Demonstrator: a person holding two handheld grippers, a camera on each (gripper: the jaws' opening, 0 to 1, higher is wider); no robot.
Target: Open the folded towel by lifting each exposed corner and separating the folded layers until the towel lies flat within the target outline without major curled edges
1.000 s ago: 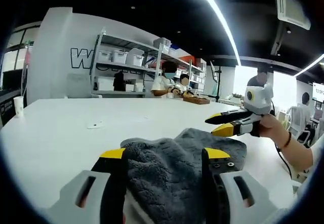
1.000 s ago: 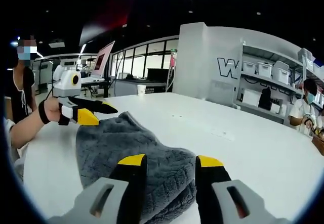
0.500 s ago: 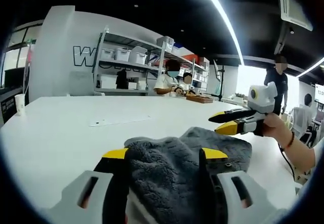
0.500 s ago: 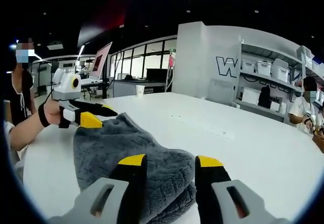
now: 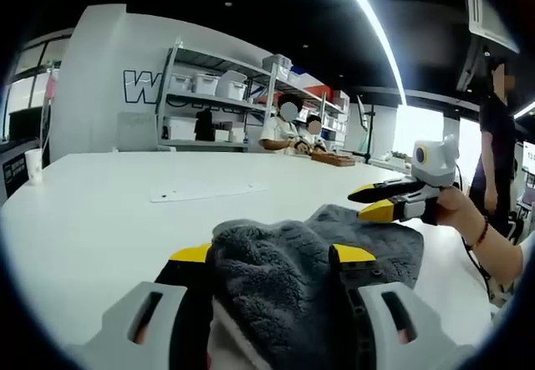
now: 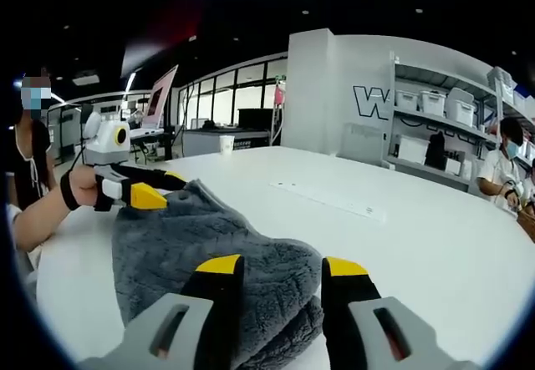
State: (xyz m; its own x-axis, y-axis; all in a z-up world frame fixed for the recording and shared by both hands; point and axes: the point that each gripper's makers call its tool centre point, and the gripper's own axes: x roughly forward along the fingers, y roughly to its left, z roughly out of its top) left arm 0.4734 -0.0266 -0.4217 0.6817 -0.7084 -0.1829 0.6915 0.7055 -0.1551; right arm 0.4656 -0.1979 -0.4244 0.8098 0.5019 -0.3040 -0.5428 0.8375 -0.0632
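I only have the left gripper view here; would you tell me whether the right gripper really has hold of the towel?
Observer: In the right gripper view, a thick bunch of the grey towel fills the gap between the jaws of the right gripper, so it looks gripped.
Operator: Thank you. How does my left gripper look from that side?
Observer: The left gripper sits at the towel's far corner, its jaws close together on the edge, with a hand behind it.
Operator: Are the layers separated yet?
Observer: Not yet. Beside the right gripper, a second layer curls beneath the top one, above the white table.
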